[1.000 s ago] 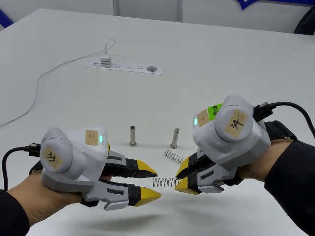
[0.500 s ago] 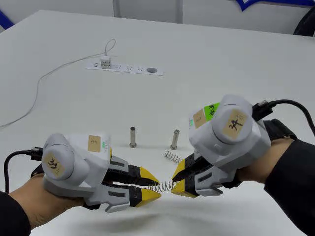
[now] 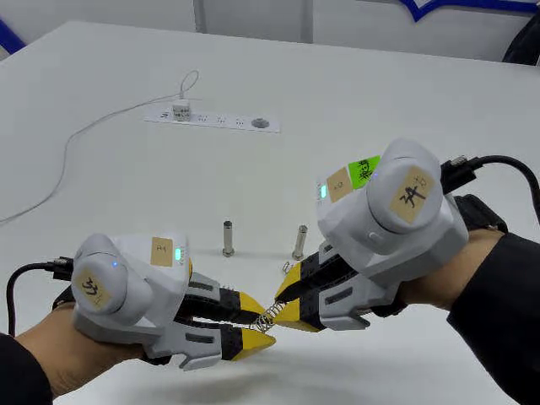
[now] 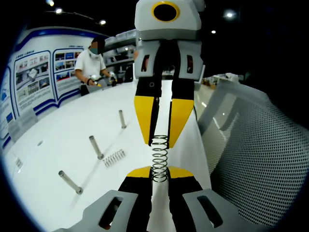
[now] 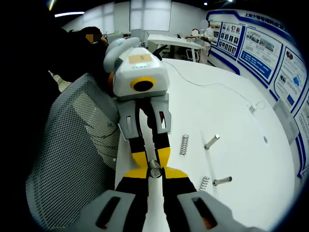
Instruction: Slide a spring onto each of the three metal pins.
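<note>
- Currently, head view: left gripper (image 3: 262,327) and right gripper (image 3: 283,305) meet tip to tip just above the white table (image 3: 380,101). A spring (image 3: 268,316) bridges them. Both claws look pinched on it, one end each.
- Two metal pins (image 3: 228,238) stand upright on the table just beyond the tips, apart from each other. A power strip (image 3: 211,118) lies farther back.
- Left gripper view: own jaws are closed on the near end of the spring (image 4: 160,159). The right gripper (image 4: 160,139) comes in from opposite, its yellow tips nipping the far end. The spring is off the table, roughly in line with both grippers.
- Three metal pins (image 4: 96,147) stand in a row to the left, all bare. A loose spring (image 4: 114,156) lies just beside the middle one.
- Right gripper view: own jaws clamp the spring (image 5: 154,169), seen nearly end-on. The left gripper (image 5: 152,157) grips it from the other side.
- Two more loose springs (image 5: 184,144) lie on the table, each near a pin (image 5: 211,141). A mesh chair (image 5: 72,145) sits at the table edge.
</note>
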